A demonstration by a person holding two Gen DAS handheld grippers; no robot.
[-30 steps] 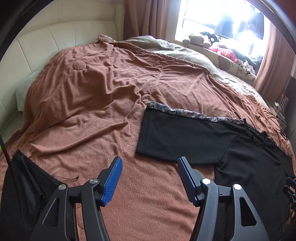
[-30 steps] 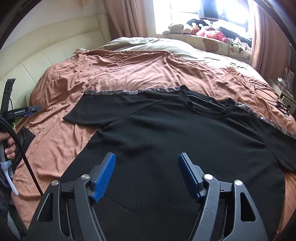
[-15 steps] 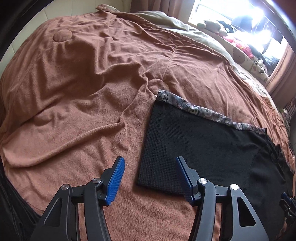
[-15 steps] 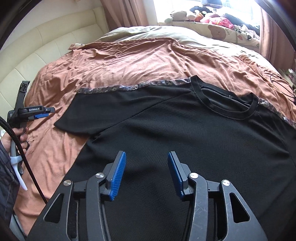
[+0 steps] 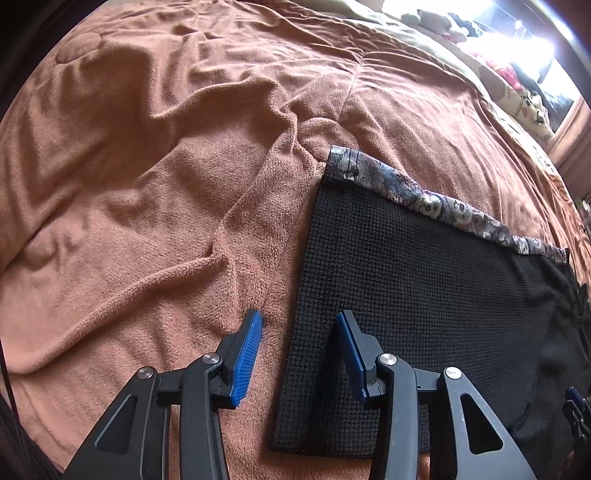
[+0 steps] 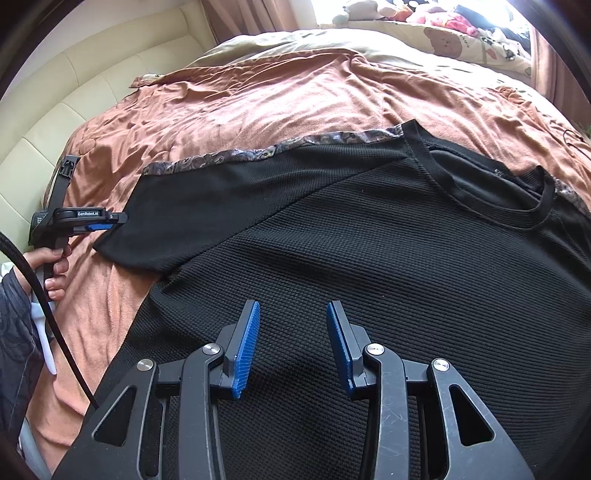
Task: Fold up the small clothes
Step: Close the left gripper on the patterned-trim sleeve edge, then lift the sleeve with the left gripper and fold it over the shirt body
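A black T-shirt (image 6: 369, 266) lies spread flat, front up, on the brown blanket (image 6: 288, 92) that covers the bed, its collar toward the far side and its hem nearest the right gripper. The waffle-textured knit looks light, soft and limp, so it will probably drape and sag from any single hold and could drag the fuzzy blanket along with it; a pinch at an edge or corner, where the fabric is doubled by a seam, seems the surest place to take it. The nearer sleeve (image 5: 388, 295), trimmed along its top with a patterned grey band (image 5: 436, 199), sticks out flat toward the left, and its cuff edge runs between the blue pads of the left gripper (image 5: 300, 354), which is spread wide and grips nothing. The right gripper (image 6: 293, 349) hovers over the shirt's lower body, likewise parted and empty. The blanket is wrinkled into ridges beside the sleeve, which may catch a finger sliding under the cuff. A cream padded headboard (image 6: 74, 92) stands at the left, and soft toys (image 6: 424, 11) and bedding sit by the bright window, well apart from the shirt; nothing lies on the garment itself.
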